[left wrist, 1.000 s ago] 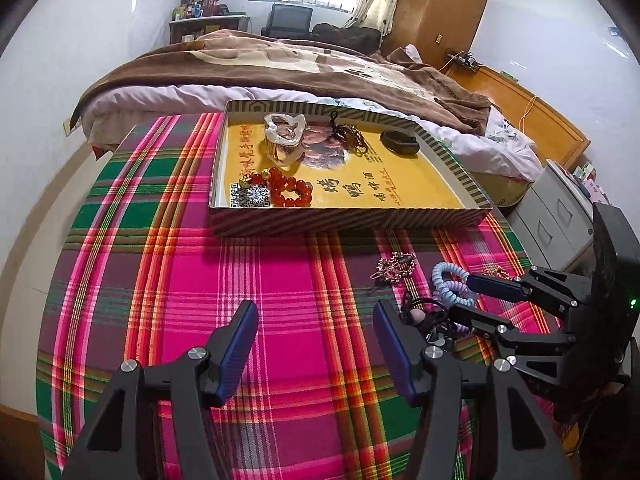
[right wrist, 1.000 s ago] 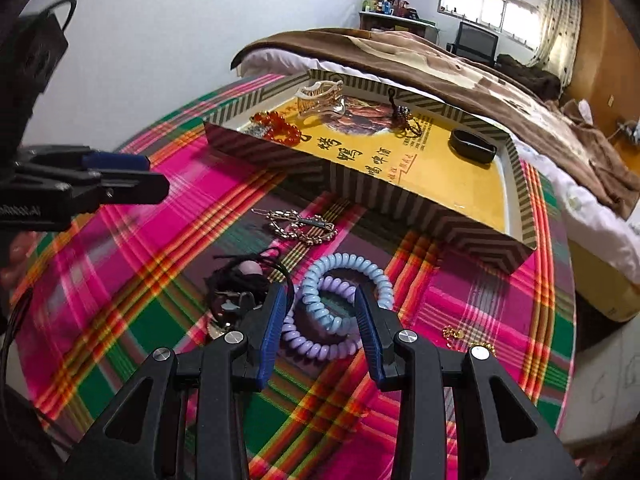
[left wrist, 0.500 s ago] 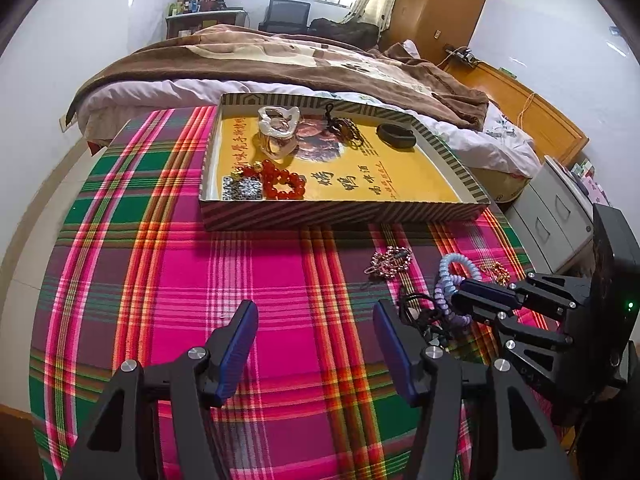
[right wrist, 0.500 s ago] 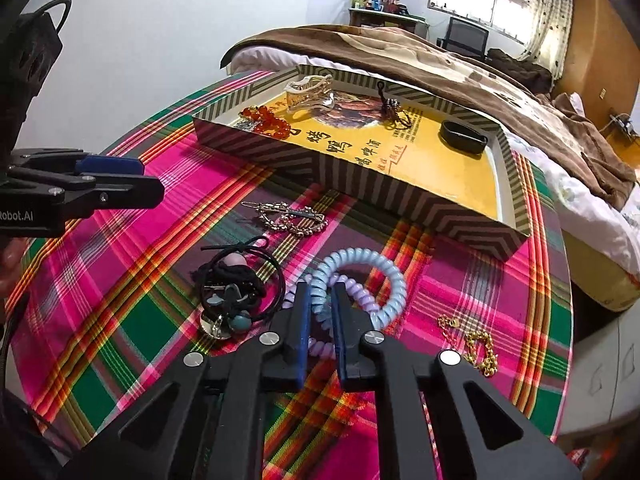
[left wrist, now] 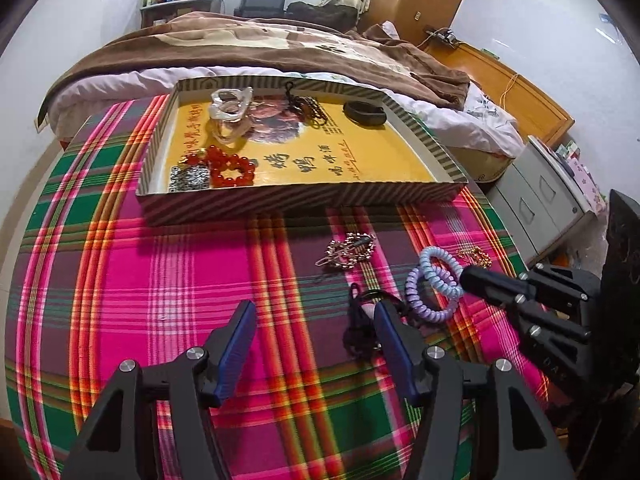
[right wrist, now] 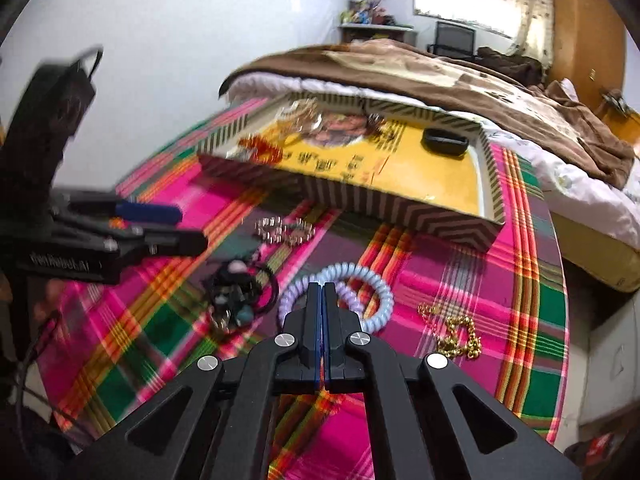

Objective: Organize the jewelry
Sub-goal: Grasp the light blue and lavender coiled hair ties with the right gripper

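1. Pinching the ribbed pastel coil hair ties (right wrist: 372, 292), the right hand-held gripper (right wrist: 323, 292) has its blue pads pressed together on the spiral loops, lifted off the plaid-cloth tabletop (left wrist: 160, 280).
2. Spread wide, the left hand-held gripper (left wrist: 314, 344) hovers empty over the woven cloth.
3. A tangled black hair-tie bundle (right wrist: 240, 288), a linked silver chain (left wrist: 348, 250) and a beaded gold chain (right wrist: 460, 332) lie nearby.
4. Beyond sits the stripe-walled cardboard tray (left wrist: 304, 202), holding glossy round red beads (left wrist: 230, 168).

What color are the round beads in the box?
The round bead bracelet is shiny red, clearest in the left wrist view.
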